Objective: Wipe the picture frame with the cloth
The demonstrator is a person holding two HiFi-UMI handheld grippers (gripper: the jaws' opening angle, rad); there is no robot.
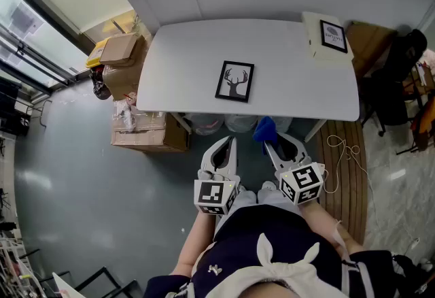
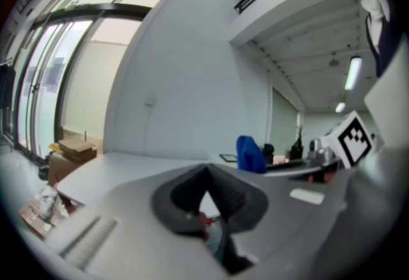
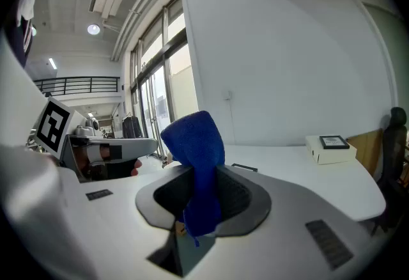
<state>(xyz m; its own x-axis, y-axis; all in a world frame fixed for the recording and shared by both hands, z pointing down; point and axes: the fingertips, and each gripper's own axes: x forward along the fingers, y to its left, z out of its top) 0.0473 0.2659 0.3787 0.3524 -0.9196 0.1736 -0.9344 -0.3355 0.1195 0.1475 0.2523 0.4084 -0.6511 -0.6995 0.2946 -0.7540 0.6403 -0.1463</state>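
A black picture frame with a deer print lies flat in the middle of the white table; it shows as a thin dark sliver in the right gripper view. My right gripper is shut on a blue cloth, which stands up between its jaws. It hovers just in front of the table's near edge. My left gripper is beside it, shut and holding nothing. From the left gripper view the blue cloth is seen off to the right.
A white box with a small framed picture sits at the table's far right corner. Cardboard boxes stack at the table's left. A dark chair stands on the right. A cord lies on the wooden strip.
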